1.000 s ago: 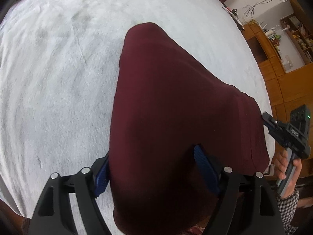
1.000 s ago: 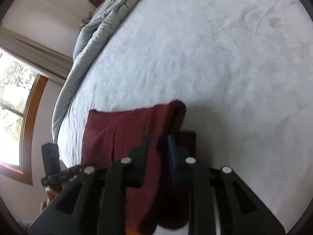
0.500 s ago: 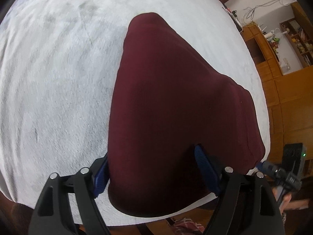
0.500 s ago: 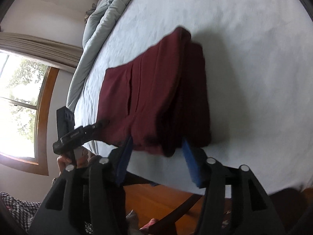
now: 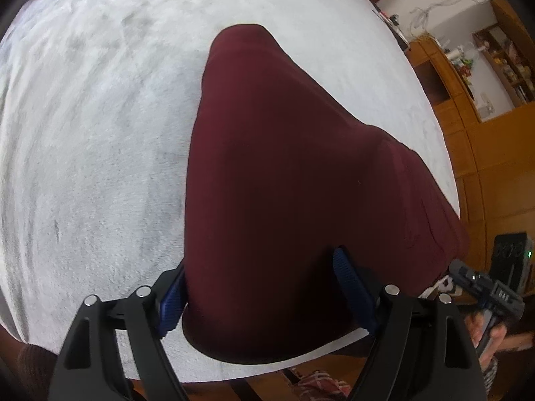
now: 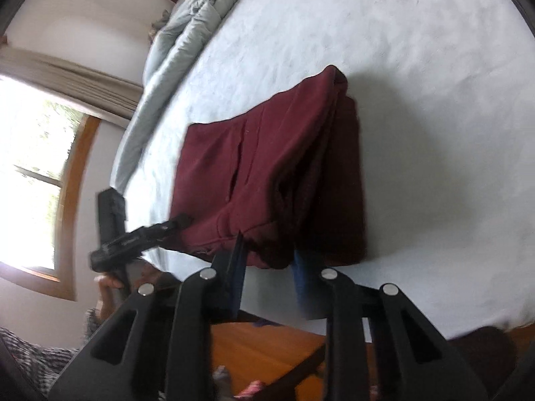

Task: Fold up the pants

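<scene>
A home bedroom. A wide bed (image 6: 434,67) with a white cover spreads ahead of the jaws, a grey quilt (image 6: 187,33) bunched along its far left side. Left of them stands a curtained wooden window (image 6: 40,167); wooden shelves (image 5: 495,60) with clutter stand far right.

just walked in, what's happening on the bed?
A person with a hand-held gripper in each hand is folding maroon pants on a white bed. The pants lie folded into a compact stack near the bed's edge. The left hand-held gripper is wide open, straddling the near end of the fabric. The right hand-held gripper sits at the stack's near edge, its jaws just closing.
</scene>
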Demonstrator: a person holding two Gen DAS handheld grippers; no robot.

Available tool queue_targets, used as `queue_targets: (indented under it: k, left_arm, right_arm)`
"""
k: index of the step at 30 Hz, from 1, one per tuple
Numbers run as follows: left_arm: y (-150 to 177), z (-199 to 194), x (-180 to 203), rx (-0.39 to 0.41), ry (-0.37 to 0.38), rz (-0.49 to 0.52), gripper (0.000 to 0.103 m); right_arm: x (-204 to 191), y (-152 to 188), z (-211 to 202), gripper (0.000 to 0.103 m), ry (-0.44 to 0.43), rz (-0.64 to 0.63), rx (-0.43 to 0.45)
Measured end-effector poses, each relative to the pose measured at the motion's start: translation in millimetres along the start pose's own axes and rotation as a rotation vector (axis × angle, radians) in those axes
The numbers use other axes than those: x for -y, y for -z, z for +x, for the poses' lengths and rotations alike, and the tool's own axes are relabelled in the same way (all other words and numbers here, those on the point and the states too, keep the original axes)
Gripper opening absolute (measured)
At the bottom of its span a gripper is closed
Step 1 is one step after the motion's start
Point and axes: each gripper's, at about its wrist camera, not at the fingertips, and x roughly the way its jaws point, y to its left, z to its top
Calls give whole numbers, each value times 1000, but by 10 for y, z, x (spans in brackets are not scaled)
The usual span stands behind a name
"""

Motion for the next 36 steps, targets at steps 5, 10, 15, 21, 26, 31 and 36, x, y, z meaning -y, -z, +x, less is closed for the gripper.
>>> queue_targets:
  k: [5,10,15,21,26,31,36]
  left_arm:
    - [-35,141,-89,-29,36,-41,84]
    - [-43,96,-115,-35,40,-35,83]
    - [-161,44,-79,-32,18,-3,83]
    - [-254,68,-127,-51,17,5,83]
    - [-284,173,-76,-79,59,4,83]
    - [-337,252,-40,-101,78,0,83]
    - [-364,278,-14,-118,65,19,84]
  right_arm:
    - [164,83,241,25,41,29,-42]
    - [82,102,226,31,32,9,-43]
    - [128,60,64,53,7,4,-38]
    - [200,-96,-244,70,14,-15,23]
    - [379,-242,-153,72,10,5,-19]
    - [521,-313,28,73,14,31,-59]
    - [597,-327,130,74,-10,48,-84]
